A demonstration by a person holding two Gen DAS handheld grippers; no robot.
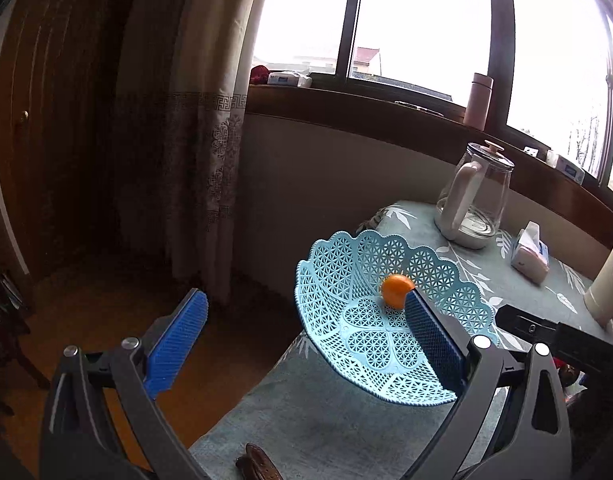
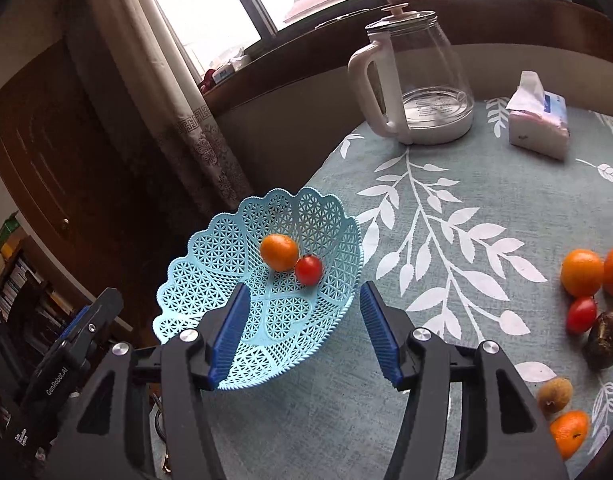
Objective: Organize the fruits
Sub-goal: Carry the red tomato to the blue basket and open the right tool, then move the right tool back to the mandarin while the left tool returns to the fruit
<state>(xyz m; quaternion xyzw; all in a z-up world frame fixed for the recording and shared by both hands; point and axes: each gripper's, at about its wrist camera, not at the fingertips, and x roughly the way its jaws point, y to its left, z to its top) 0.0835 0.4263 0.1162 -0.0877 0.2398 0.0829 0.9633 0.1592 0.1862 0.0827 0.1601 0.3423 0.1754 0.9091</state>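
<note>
A light blue lattice basket (image 2: 210,264) stands at the left edge of the table. It holds an orange (image 2: 279,252) and a small red tomato (image 2: 308,270) that touch each other. My right gripper (image 2: 304,287) is open and holds nothing. Its left finger is over the basket and its right finger is outside the rim. In the left wrist view the basket (image 1: 334,280) shows only the orange (image 1: 396,288). My left gripper (image 1: 306,296) is wide open and holds nothing, with its right finger over the basket bowl. More fruit lies at the right: oranges (image 2: 581,272), a tomato (image 2: 581,314), a dark fruit (image 2: 604,338).
A glass kettle (image 2: 418,80) and a tissue pack (image 2: 540,120) stand at the back of the leaf-patterned tablecloth (image 2: 446,240). A small brown fruit (image 2: 554,394) and another orange (image 2: 568,432) lie near the right edge. Left of the table are a curtain (image 1: 194,140) and the floor.
</note>
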